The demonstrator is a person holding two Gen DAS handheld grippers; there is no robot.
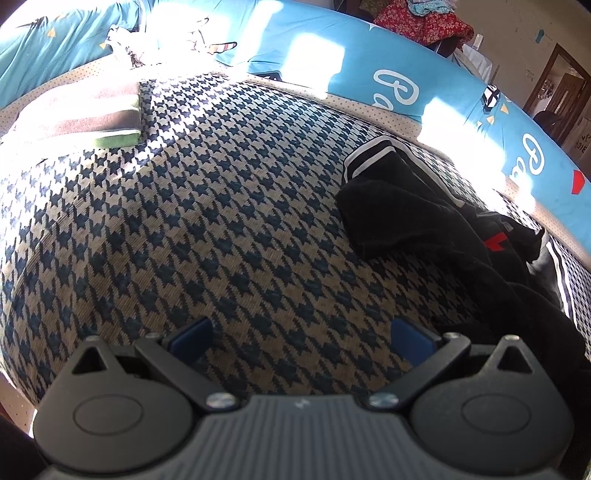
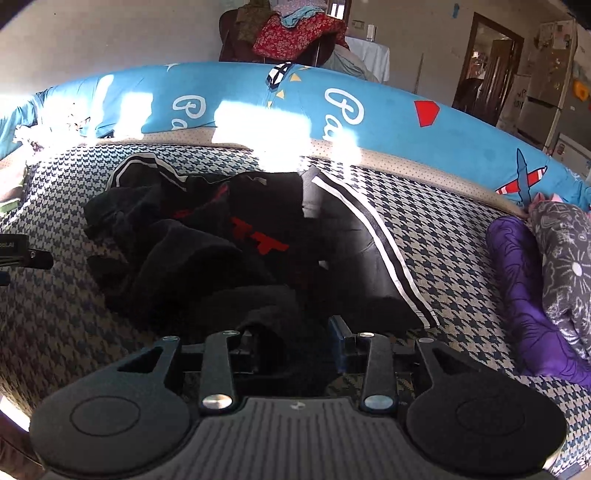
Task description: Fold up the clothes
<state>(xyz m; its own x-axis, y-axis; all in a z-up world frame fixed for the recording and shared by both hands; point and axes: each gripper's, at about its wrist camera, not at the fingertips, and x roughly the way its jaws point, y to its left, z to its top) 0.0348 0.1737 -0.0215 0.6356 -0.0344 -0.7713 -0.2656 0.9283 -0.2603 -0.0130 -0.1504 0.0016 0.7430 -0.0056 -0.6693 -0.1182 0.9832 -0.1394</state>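
A black garment (image 2: 221, 240) with white side stripes and red lettering lies crumpled on the houndstooth cover (image 2: 461, 240). My right gripper (image 2: 295, 343) sits low at its near edge, jaws partly apart. A fold of the black fabric lies between them, and the blue right pad stands clear of it. In the left wrist view the same black garment (image 1: 424, 206) lies at the right. My left gripper (image 1: 301, 332) hovers open over the bare houndstooth cover (image 1: 221, 203), with nothing between its blue pads.
A folded brown, white and green cloth (image 1: 92, 110) rests at the far left. A blue printed sheet (image 2: 240, 92) runs along the back. A purple quilt (image 2: 524, 277) and a grey patterned one (image 2: 569, 258) lie at the right. Behind stands a chair piled with clothes (image 2: 295, 33).
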